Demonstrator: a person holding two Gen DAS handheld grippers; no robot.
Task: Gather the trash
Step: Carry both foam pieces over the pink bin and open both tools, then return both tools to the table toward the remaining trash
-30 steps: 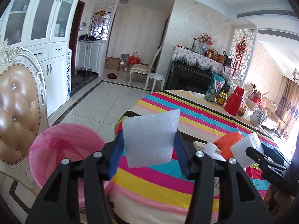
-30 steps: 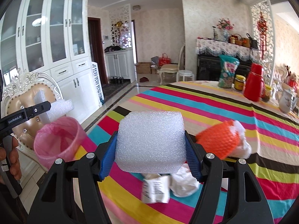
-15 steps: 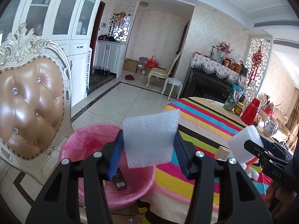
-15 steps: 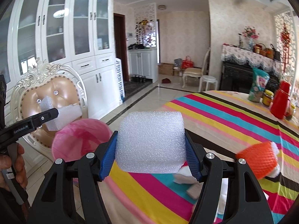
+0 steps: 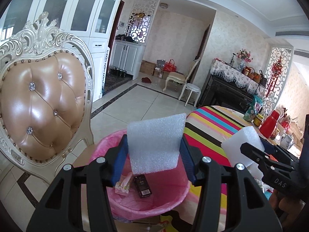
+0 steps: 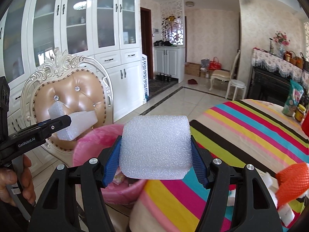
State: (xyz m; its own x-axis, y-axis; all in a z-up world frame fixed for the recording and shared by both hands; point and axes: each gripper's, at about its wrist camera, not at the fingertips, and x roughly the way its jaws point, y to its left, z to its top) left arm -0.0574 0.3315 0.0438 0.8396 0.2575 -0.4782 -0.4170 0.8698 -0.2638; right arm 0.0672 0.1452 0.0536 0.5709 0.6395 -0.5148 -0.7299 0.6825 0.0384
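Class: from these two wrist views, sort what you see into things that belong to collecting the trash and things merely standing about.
Job:
left gripper
right gripper
left foam piece
right foam block
pink-lined bin
orange net

Standing about:
padded chair
red flask
striped tablecloth

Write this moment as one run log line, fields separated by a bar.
left gripper: shut on foam piece | right gripper: shut on foam block | pink bin: holds trash

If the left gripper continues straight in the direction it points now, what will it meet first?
Most likely the pink-lined trash bin. The left gripper, shut on a white foam piece, points down over the bin's opening, where a dark small box already lies. Depth is unclear, so it may reach the far rim instead.
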